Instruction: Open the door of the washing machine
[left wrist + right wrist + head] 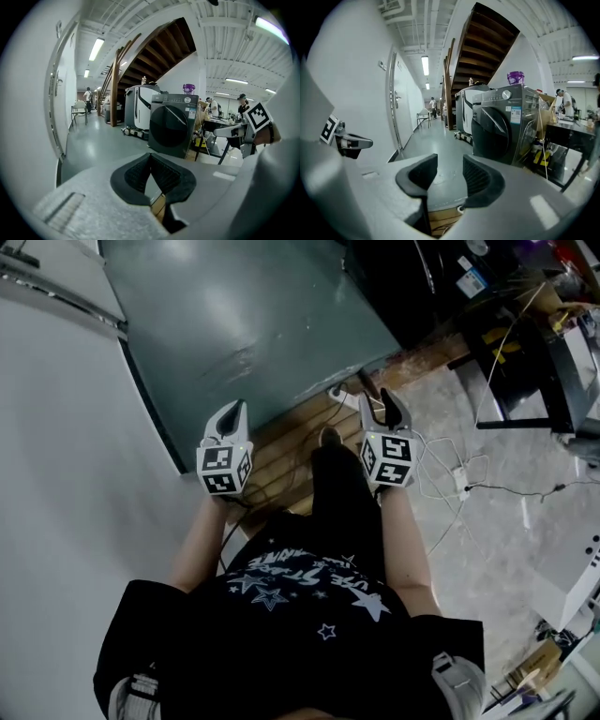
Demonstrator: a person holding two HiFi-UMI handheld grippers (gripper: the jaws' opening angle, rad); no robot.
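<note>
Dim head view, ceiling tubes glaring in fisheye gripper views, dark corners, perhaps slight blur

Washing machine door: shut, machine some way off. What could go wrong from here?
1. Loose cables lie on the floor close to the person; walking to the washing machine could snag them.
2. The left gripper has its jaws together, so it cannot take the door unless opened; the right gripper is open.
3. A purple object sits on the machine; a hard pull might topple it.
</note>
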